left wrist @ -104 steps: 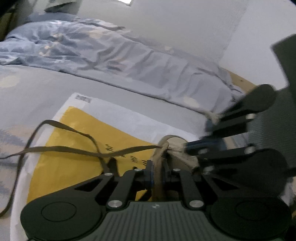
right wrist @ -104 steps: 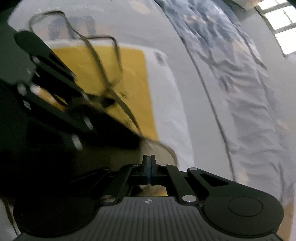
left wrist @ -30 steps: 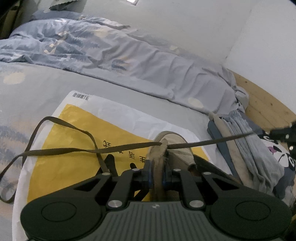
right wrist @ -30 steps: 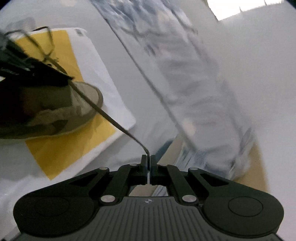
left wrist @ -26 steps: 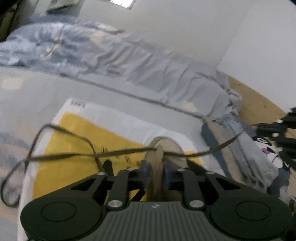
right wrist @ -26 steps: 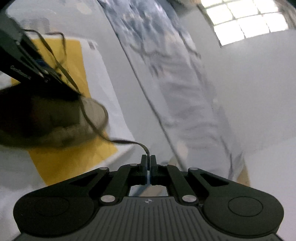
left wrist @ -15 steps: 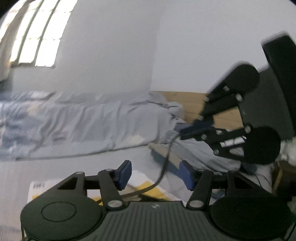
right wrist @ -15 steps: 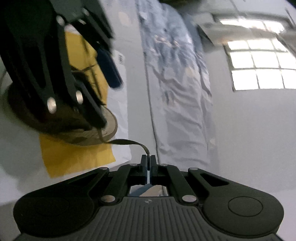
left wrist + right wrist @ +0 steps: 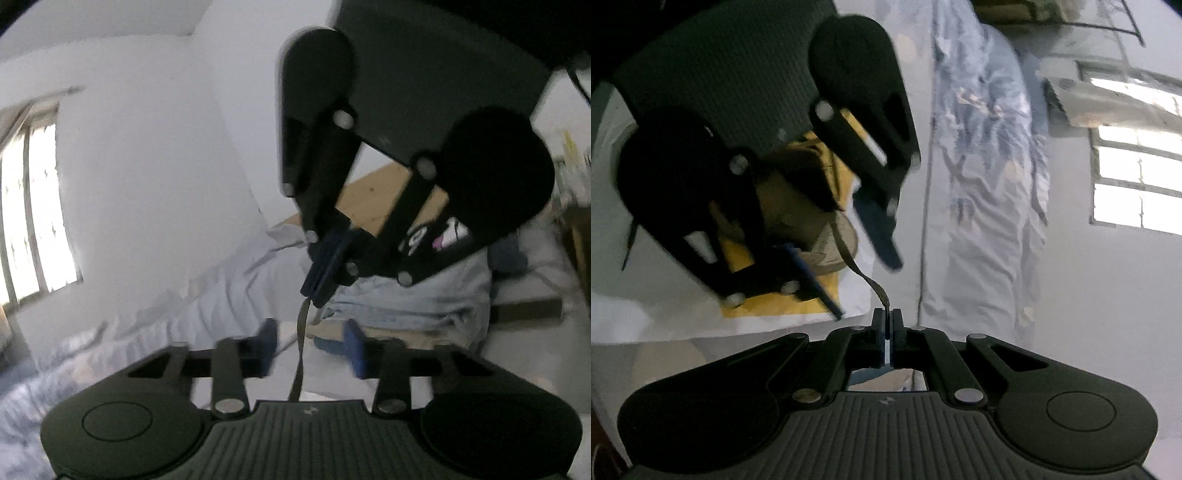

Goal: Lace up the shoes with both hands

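We are viewing the right gripper (image 9: 887, 317) pressing its jaws together on the end of the brown shoelace (image 9: 866, 277), which is curving back to the olive shoe (image 9: 798, 221) lying on a yellow and white mailer (image 9: 775, 306) on the bed. The left gripper (image 9: 308, 345) is holding its jaws apart, having just been closing, and the shoelace (image 9: 301, 347) is passing between its blue pads (image 9: 352, 343) without our seeing either one pressing on it. Both tools are crowding each other just above the shoe, leaving little room between them. Folded pale clothes (image 9: 406, 306) are lying just beyond, before a wooden headboard (image 9: 376, 199); a rumpled blue duvet (image 9: 986, 155) is lining the white wall (image 9: 147, 166) under a window (image 9: 1137, 184)
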`<control>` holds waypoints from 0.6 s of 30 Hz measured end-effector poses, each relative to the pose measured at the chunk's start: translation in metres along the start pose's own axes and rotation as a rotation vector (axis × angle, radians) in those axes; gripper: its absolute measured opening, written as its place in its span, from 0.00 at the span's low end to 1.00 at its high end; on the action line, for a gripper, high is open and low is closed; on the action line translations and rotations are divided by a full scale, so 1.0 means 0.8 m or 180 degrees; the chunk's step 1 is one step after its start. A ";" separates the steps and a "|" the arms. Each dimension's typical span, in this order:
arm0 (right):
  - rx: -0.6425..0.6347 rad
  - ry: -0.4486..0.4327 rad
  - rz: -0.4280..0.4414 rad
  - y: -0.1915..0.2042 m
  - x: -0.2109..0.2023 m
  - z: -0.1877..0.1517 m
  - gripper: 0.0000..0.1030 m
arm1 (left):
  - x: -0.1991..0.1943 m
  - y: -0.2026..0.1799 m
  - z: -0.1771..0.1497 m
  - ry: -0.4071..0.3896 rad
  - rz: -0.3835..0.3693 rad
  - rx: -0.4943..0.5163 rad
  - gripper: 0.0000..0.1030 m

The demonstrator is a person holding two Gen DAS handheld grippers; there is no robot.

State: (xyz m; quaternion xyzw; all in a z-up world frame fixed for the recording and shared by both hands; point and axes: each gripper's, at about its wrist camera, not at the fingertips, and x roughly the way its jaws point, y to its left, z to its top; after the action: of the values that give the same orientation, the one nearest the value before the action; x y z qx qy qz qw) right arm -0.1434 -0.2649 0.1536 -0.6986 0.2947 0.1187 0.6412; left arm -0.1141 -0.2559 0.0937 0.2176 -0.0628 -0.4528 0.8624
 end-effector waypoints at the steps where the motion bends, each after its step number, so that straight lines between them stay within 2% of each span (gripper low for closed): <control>1: -0.0044 -0.0007 0.0024 0.001 -0.001 0.001 0.00 | 0.000 -0.002 0.000 -0.0006 -0.0004 0.0016 0.19; 2: -0.0085 -0.0016 0.0050 0.003 -0.003 0.001 0.00 | 0.001 -0.003 -0.001 -0.0008 -0.0002 0.0038 0.19; 4: -0.0130 -0.0039 0.0077 0.007 -0.008 0.002 0.00 | 0.002 -0.006 -0.002 -0.0017 0.0015 0.0087 0.09; 7: -0.0082 -0.0082 0.0108 0.008 -0.012 0.002 0.00 | 0.005 -0.007 -0.003 0.0008 0.0000 0.0069 0.01; 9: 0.0078 -0.0105 0.0108 0.005 -0.013 0.001 0.00 | 0.008 -0.004 -0.006 0.0046 -0.0004 -0.0009 0.01; 11: 0.0344 -0.0150 0.0080 0.001 -0.015 -0.002 0.02 | 0.014 0.009 -0.011 0.0085 0.0015 -0.0241 0.01; 13: 0.0737 -0.0234 0.0049 -0.009 -0.017 -0.007 0.14 | 0.020 0.027 -0.017 0.0146 0.0045 -0.0589 0.01; 14: 0.1015 -0.0301 0.0023 -0.016 -0.018 -0.011 0.16 | 0.022 0.038 -0.022 0.0164 0.0058 -0.0767 0.01; 17: 0.2133 -0.0658 -0.0200 -0.040 -0.016 -0.030 0.18 | 0.028 0.072 -0.037 0.0217 0.0097 -0.1343 0.01; 18: 0.2551 -0.0809 -0.0294 -0.045 -0.014 -0.037 0.21 | 0.029 0.085 -0.043 0.0230 0.0113 -0.1539 0.01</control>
State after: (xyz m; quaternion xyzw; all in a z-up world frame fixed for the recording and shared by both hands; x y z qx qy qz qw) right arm -0.1383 -0.2904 0.1938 -0.3863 0.2044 0.0511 0.8980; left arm -0.0385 -0.2297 0.0900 0.0198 0.0746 -0.4314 0.8989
